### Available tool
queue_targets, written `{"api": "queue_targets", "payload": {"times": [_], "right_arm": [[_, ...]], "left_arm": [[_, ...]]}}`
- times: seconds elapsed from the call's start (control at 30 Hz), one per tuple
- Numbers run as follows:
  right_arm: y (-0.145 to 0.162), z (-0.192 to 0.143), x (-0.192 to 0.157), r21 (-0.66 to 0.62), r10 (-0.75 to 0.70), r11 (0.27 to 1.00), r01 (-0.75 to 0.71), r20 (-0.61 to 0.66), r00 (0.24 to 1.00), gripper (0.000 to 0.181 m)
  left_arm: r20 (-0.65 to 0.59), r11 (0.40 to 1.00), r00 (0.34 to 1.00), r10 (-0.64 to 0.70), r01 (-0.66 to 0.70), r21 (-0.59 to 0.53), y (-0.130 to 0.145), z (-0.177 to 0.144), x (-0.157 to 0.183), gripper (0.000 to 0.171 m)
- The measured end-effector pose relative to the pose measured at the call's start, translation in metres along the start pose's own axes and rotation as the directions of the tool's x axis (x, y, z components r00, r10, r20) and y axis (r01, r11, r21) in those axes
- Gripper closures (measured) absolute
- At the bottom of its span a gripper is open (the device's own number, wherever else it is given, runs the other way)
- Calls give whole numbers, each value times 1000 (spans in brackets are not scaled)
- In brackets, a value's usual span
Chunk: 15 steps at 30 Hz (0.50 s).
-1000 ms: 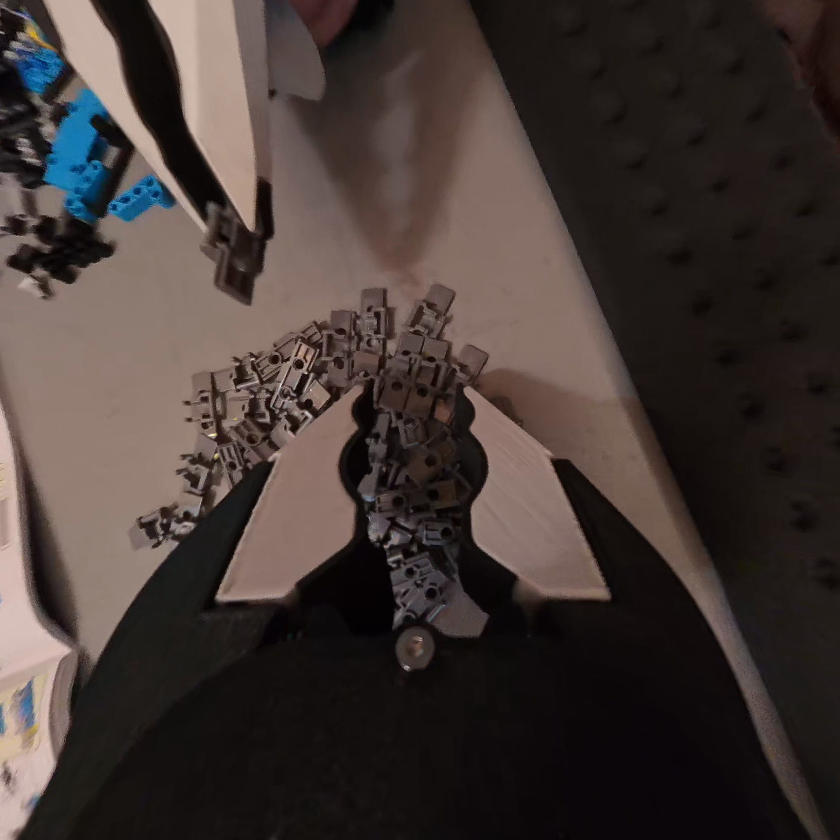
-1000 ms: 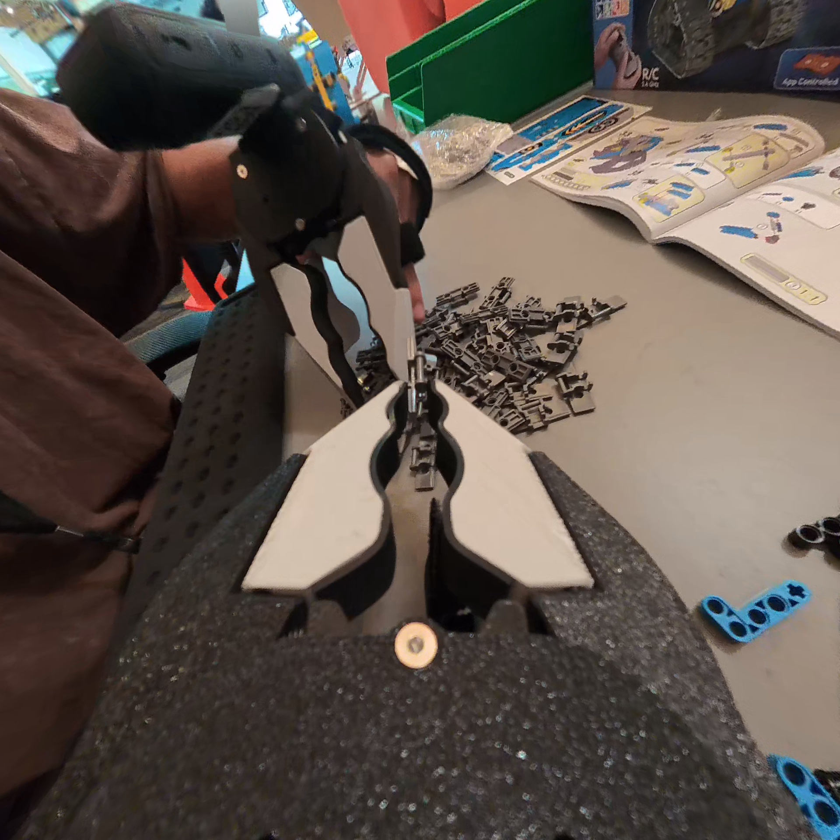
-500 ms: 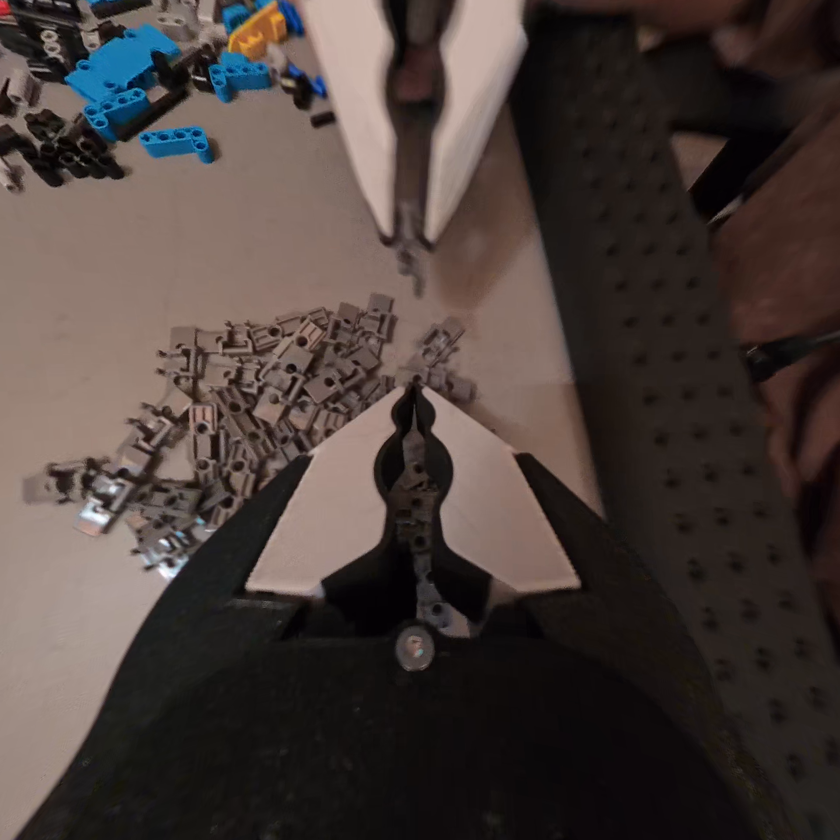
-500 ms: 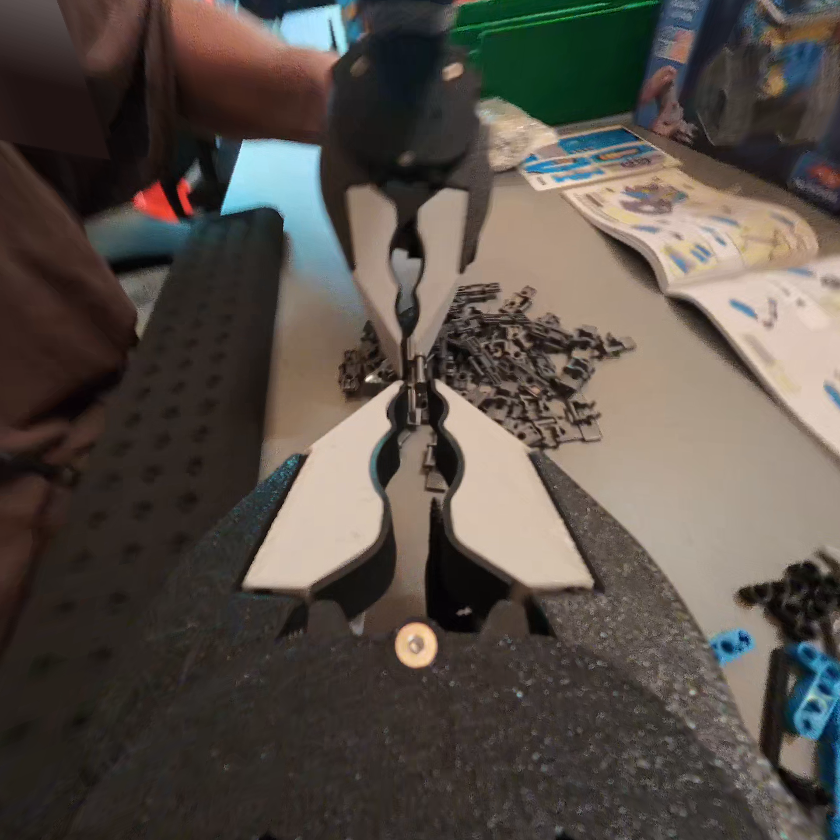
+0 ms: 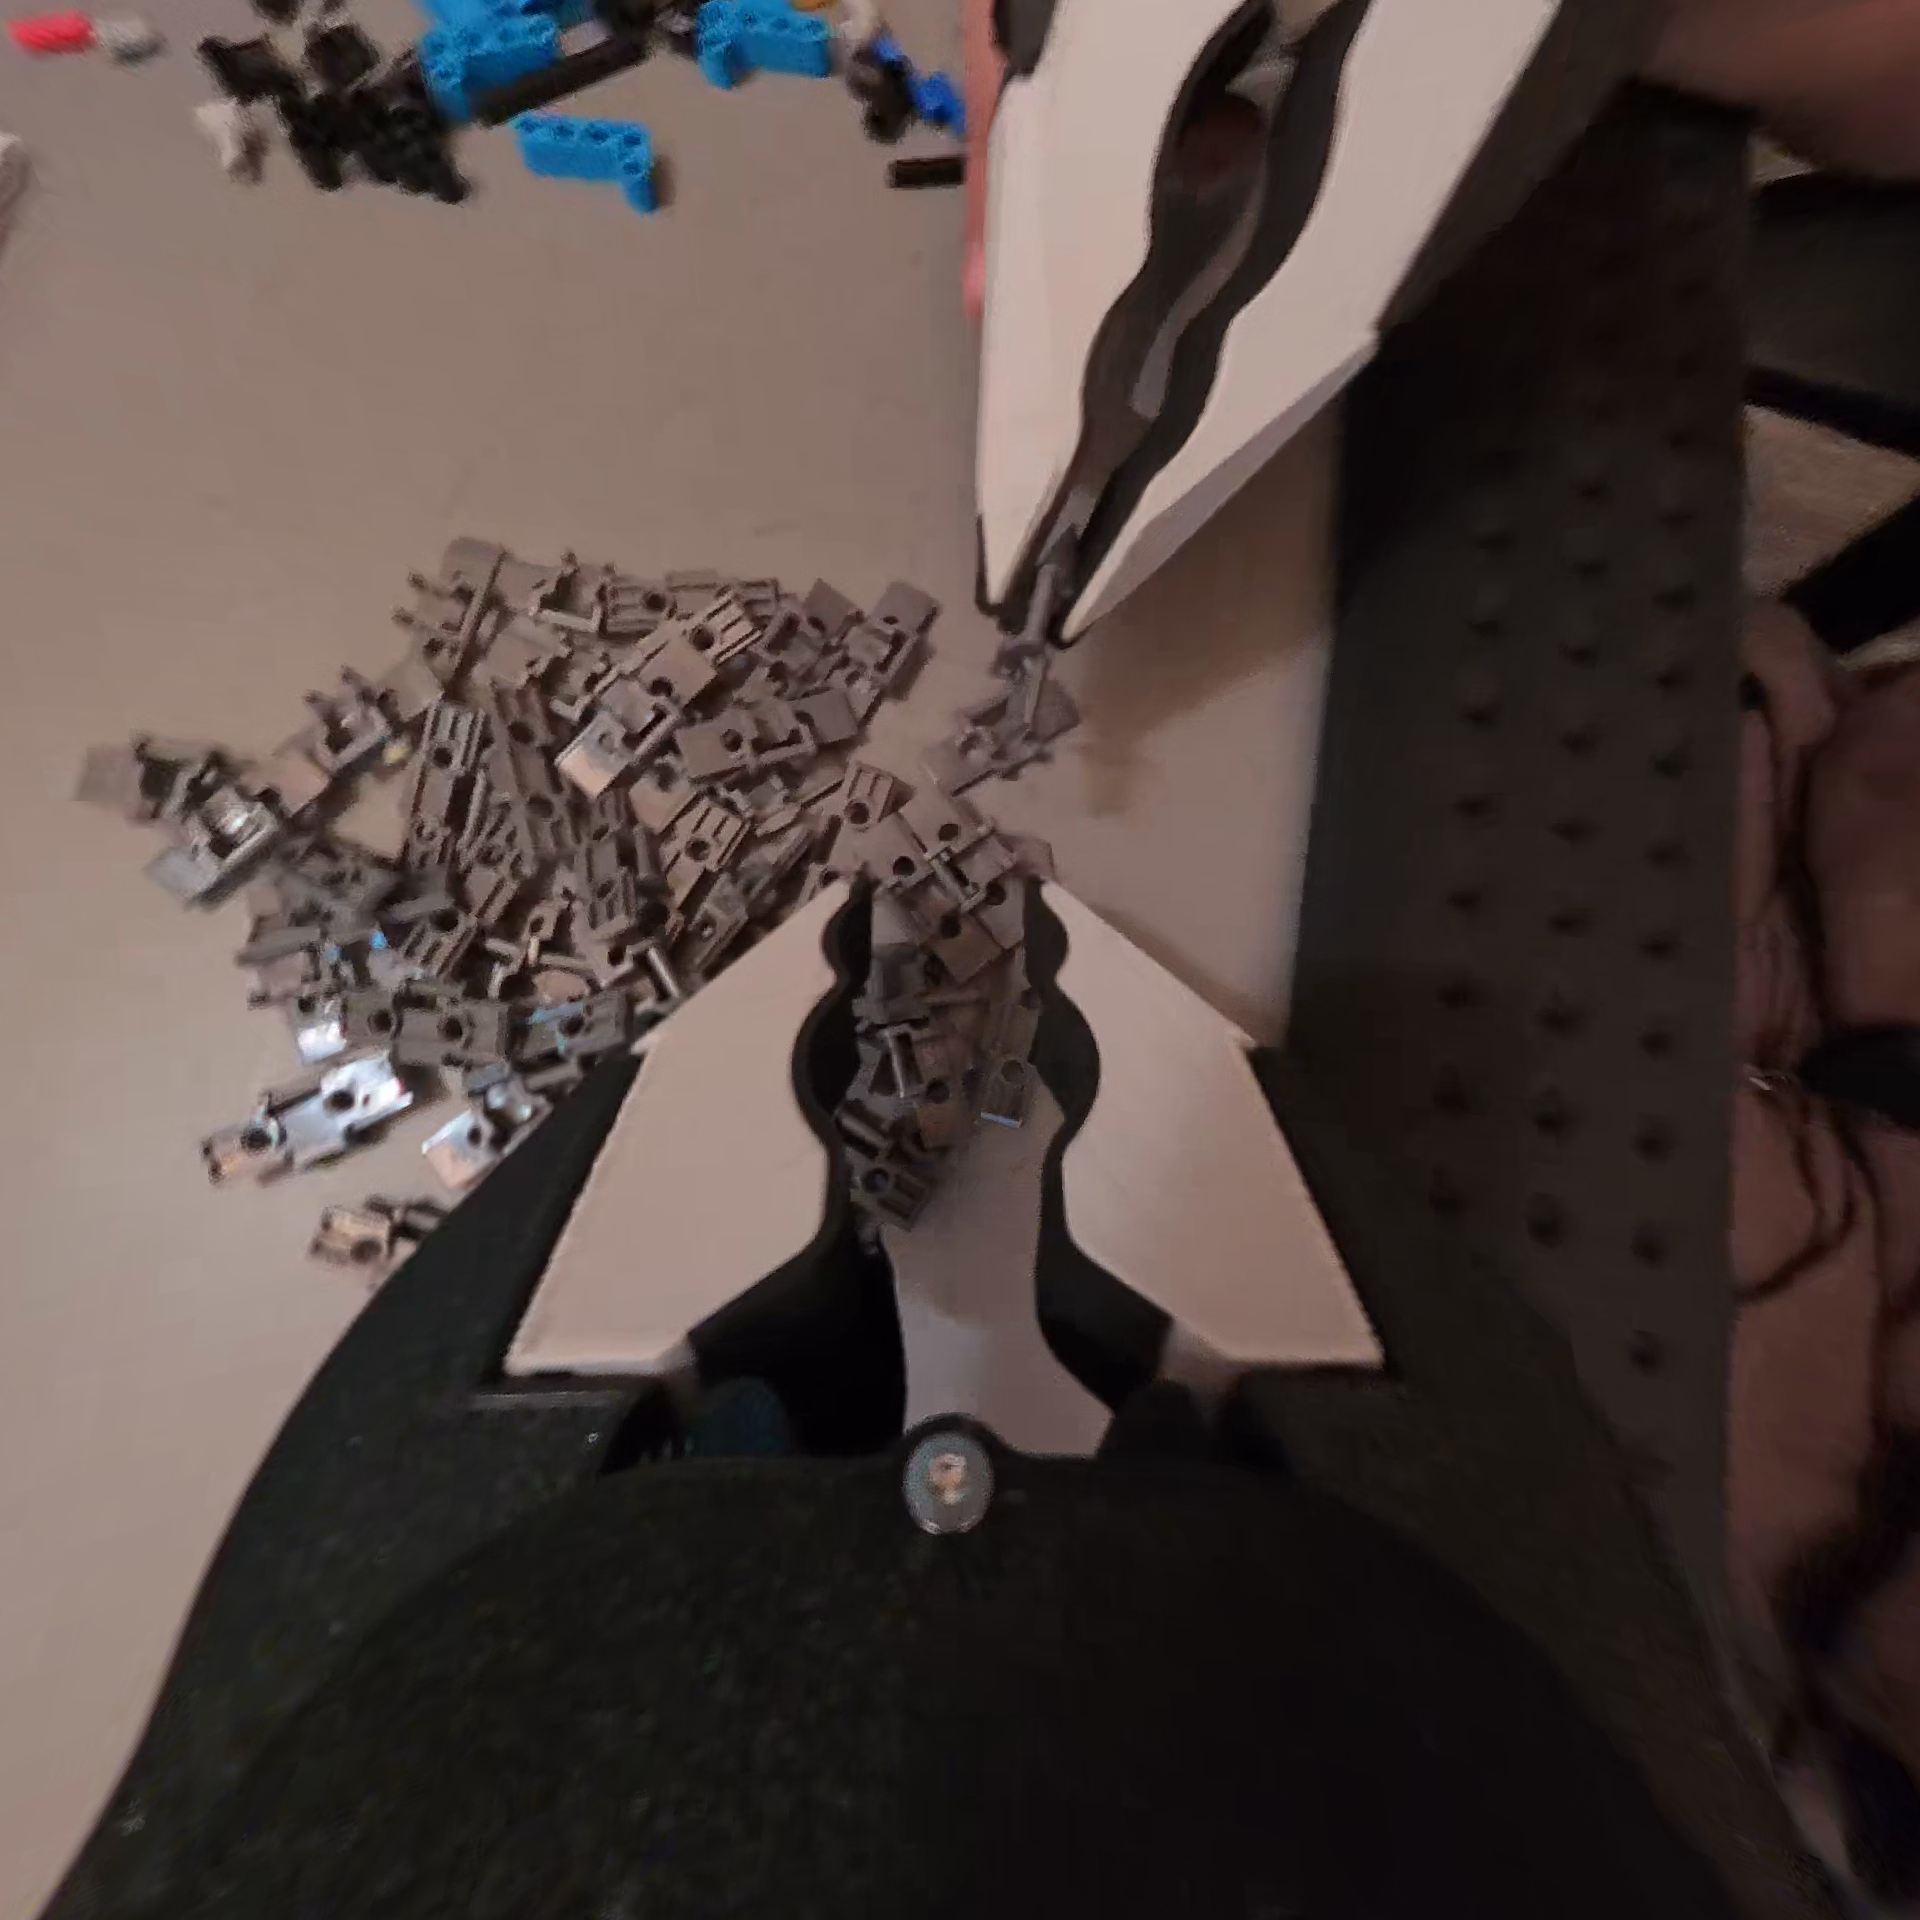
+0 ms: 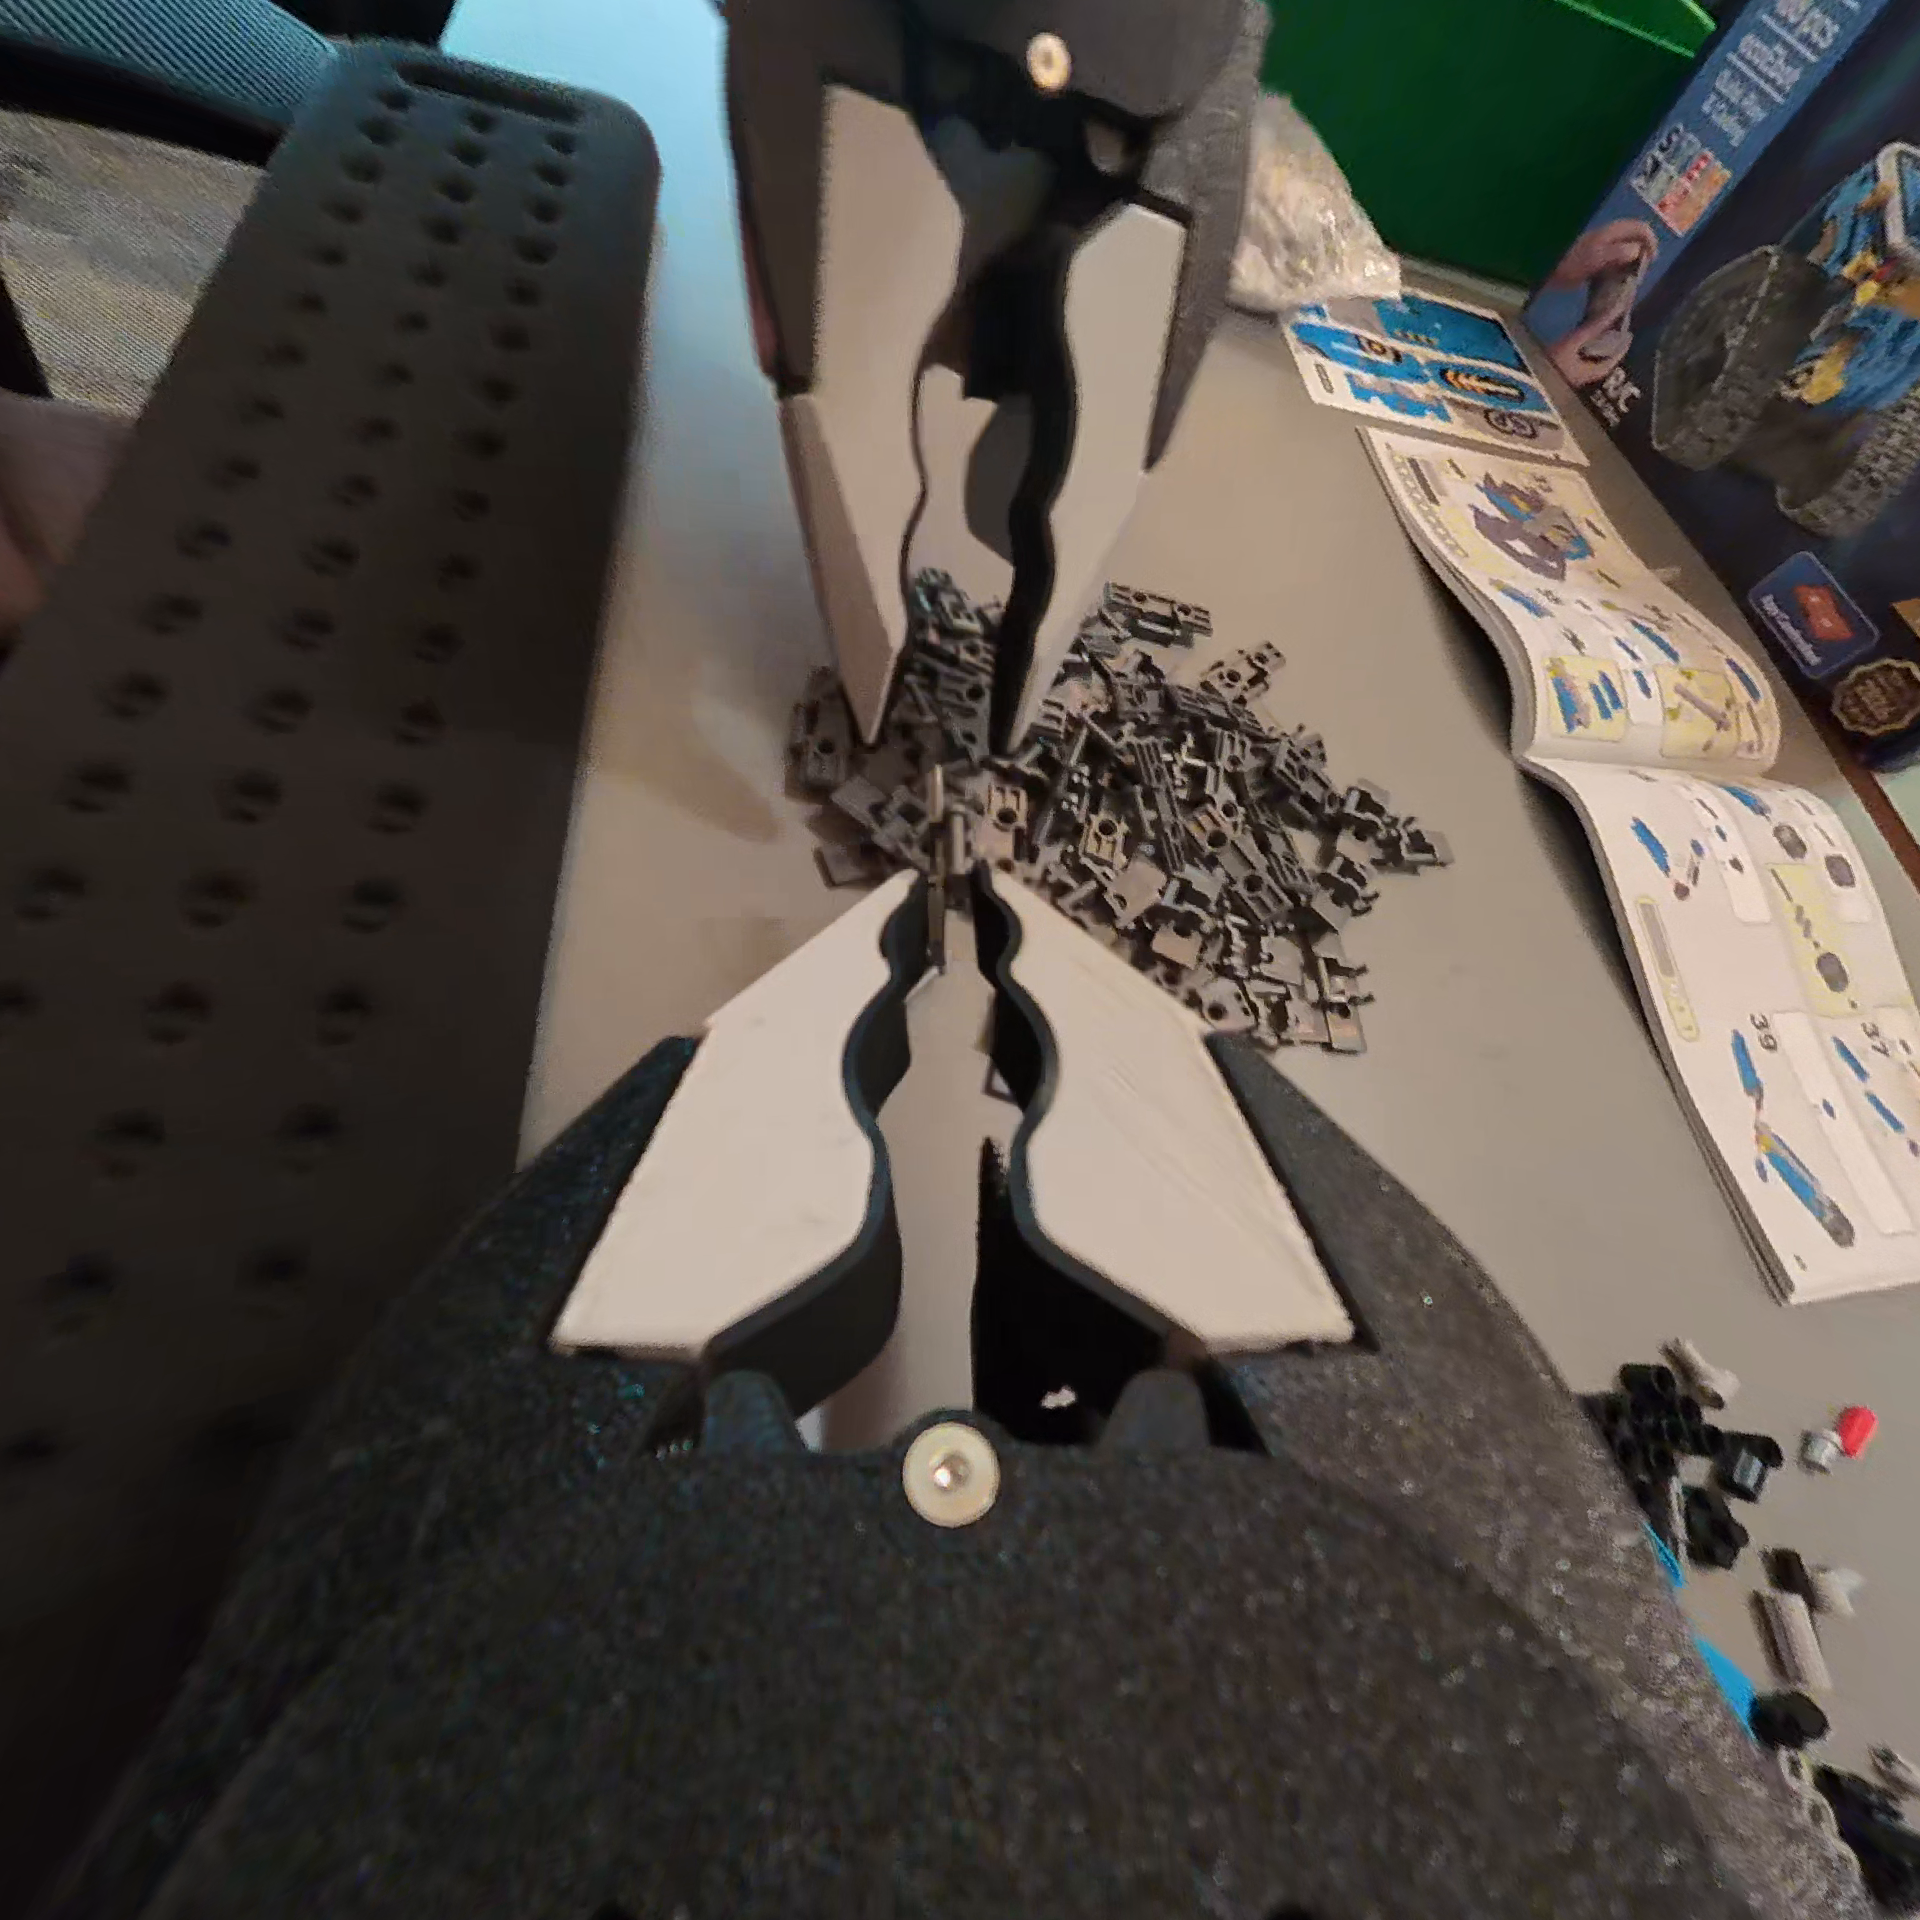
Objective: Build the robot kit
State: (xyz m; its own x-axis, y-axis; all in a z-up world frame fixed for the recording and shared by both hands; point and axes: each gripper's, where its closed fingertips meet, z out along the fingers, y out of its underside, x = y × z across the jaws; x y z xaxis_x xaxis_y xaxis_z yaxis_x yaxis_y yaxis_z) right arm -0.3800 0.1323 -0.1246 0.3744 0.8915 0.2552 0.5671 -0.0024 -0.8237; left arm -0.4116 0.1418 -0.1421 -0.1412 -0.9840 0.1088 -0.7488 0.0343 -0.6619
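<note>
A pile of small grey track links (image 5: 582,831) lies on the grey table (image 5: 312,416). My left gripper (image 5: 951,894) is open, its tips low over the pile's right edge with links showing between the fingers. It also shows in the right wrist view (image 6: 935,738), pointing down into the pile (image 6: 1174,831). My right gripper (image 6: 948,883) is shut on a short chain of grey links (image 6: 943,831). In the left wrist view the right gripper (image 5: 1029,613) holds the chain (image 5: 1013,707) hanging just right of the pile, near the table.
A black perforated chair part (image 6: 291,623) runs along the table edge (image 5: 1538,727). An open instruction booklet (image 6: 1714,935), a sticker sheet (image 6: 1413,364), a toy box (image 6: 1766,312) and a plastic bag (image 6: 1299,239) lie beyond. Blue and black loose parts (image 5: 582,156) lie aside (image 6: 1683,1455). Some 5 centimeters of space lies between my two pairs of fingers.
My left gripper was shut half a second ago, tip to tip with the right one; it has opened and come down over the pile. The right gripper still holds its chain.
</note>
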Motion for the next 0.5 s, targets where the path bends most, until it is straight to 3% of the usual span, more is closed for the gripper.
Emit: {"api": "queue_targets", "payload": {"times": [0.13,0.3,0.5], "right_arm": [[4,-4,5,-8,14,1000,-14,-13,1000,173],[6,-1,0,-16,13,1000,-13,12,1000,173],[-4,-4,-1,30,18,999,-18,14,1000,173]], "left_arm": [[207,996,974,-92,91,17,7,6,-6,142],[196,985,965,-173,169,37,8,21,1,142],[147,986,975,-164,156,64,8,14,3,161]]}}
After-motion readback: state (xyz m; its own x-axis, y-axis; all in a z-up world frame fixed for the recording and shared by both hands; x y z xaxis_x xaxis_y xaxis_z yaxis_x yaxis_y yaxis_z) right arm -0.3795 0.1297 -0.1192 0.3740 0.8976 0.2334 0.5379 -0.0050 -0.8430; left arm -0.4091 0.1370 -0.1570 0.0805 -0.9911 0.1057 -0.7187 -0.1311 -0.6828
